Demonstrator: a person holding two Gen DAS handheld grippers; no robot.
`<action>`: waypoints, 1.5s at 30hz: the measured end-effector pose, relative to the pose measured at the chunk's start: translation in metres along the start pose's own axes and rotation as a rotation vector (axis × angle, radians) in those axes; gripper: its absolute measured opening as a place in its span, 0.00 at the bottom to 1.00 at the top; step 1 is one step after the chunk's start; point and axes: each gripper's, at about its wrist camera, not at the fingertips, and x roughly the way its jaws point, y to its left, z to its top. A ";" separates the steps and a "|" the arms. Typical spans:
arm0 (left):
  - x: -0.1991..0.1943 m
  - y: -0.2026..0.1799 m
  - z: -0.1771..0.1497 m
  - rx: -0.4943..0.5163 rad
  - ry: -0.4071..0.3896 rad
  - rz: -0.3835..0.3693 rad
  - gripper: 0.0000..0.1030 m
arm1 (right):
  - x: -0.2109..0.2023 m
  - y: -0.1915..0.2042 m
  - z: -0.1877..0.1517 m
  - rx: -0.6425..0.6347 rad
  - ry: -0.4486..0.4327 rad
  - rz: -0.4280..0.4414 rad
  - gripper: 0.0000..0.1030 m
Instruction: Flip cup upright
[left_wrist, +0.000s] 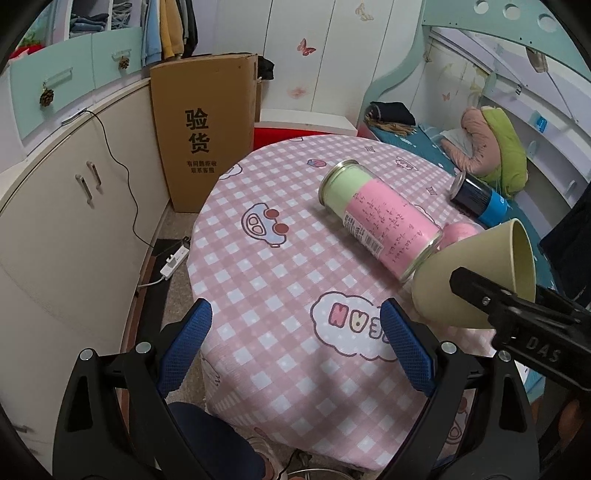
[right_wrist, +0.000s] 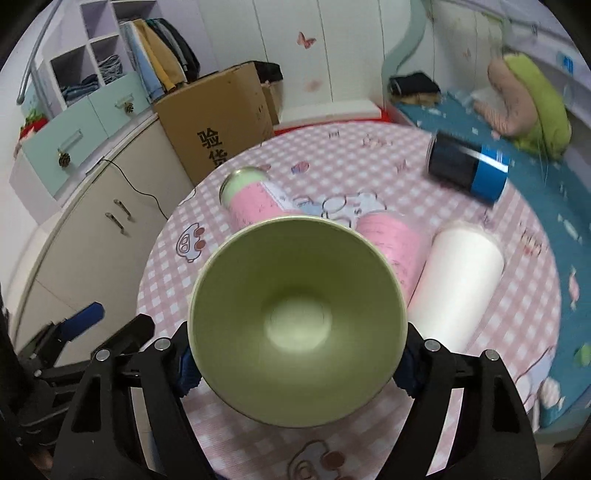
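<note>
Halfway there: right gripper (right_wrist: 295, 354) fingers clamp the green cup (right_wrist: 295, 317), lifted off the table (left_wrist: 280, 258) at 3 o'clock, mouth tilted sideways; left gripper (left_wrist: 295, 343) gapes empty; uprighting remains

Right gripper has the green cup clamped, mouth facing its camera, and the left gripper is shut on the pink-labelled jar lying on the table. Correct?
Not quite. The left gripper is open and holds nothing; the left wrist view shows its blue pads spread over bare tablecloth, apart from the pink-labelled jar. The rest stands: the right gripper clamps the green cup, mouth toward its camera, and the jar lies on its side.
</note>
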 end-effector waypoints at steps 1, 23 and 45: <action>0.000 -0.001 0.000 -0.001 -0.001 0.001 0.90 | 0.003 -0.001 0.000 -0.001 0.005 0.002 0.74; 0.001 -0.011 -0.009 0.002 0.026 0.032 0.90 | 0.005 -0.006 -0.006 -0.033 0.015 -0.015 0.74; -0.105 -0.043 -0.021 0.025 -0.178 0.018 0.90 | -0.110 -0.011 -0.028 -0.064 -0.206 0.002 0.85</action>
